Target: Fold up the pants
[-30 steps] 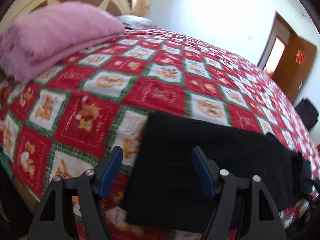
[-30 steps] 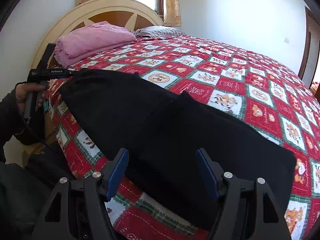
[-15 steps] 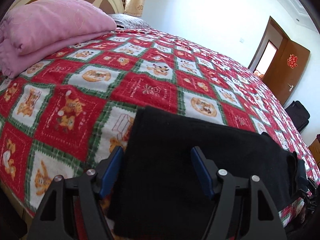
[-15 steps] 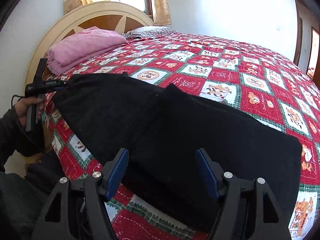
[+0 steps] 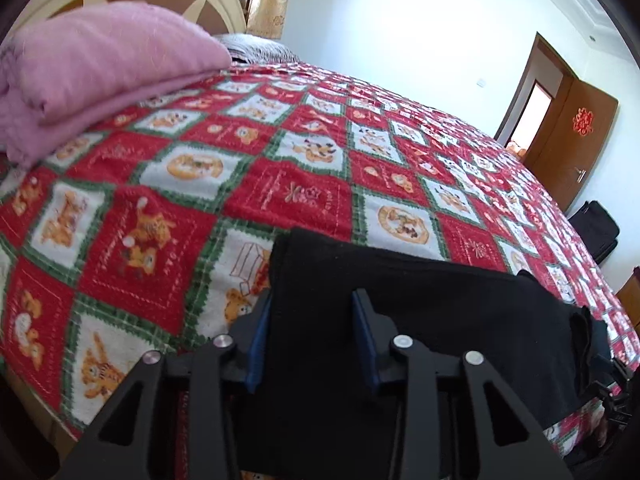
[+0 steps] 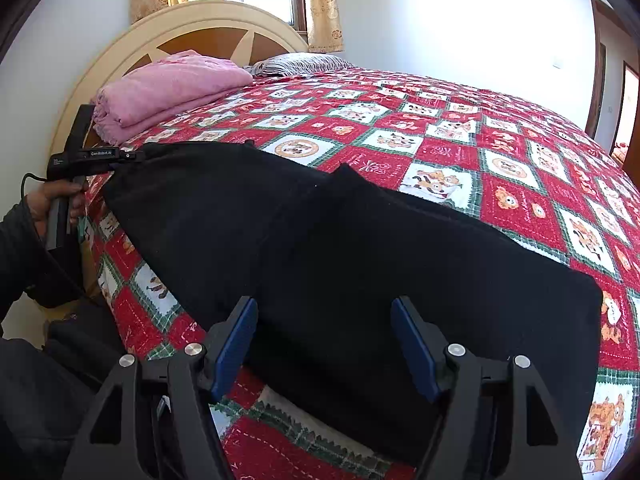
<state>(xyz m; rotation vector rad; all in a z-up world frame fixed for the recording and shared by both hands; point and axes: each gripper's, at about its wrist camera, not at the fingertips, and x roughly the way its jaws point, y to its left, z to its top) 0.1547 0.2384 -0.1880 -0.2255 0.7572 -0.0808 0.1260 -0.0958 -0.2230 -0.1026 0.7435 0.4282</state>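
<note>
Black pants (image 6: 340,248) lie flat along the near edge of the bed, folded lengthwise. In the left wrist view the pants (image 5: 420,320) fill the lower middle. My left gripper (image 5: 312,332) has narrowed around the pants' end, with black cloth between its blue pads. It also shows in the right wrist view (image 6: 132,156) at the pants' far left end. My right gripper (image 6: 324,340) is open, just above the pants' near edge at the other end.
The bed has a red, white and green checked cover (image 6: 460,148). A folded pink blanket (image 6: 168,88) and a striped pillow (image 6: 304,64) lie by the headboard (image 6: 200,32). A brown door (image 5: 572,136) and a black bag (image 5: 596,232) stand beyond the bed.
My left gripper's jaws have closed in from wide open onto the end of the pants. My right gripper has stayed open and moved slightly along the pants.
</note>
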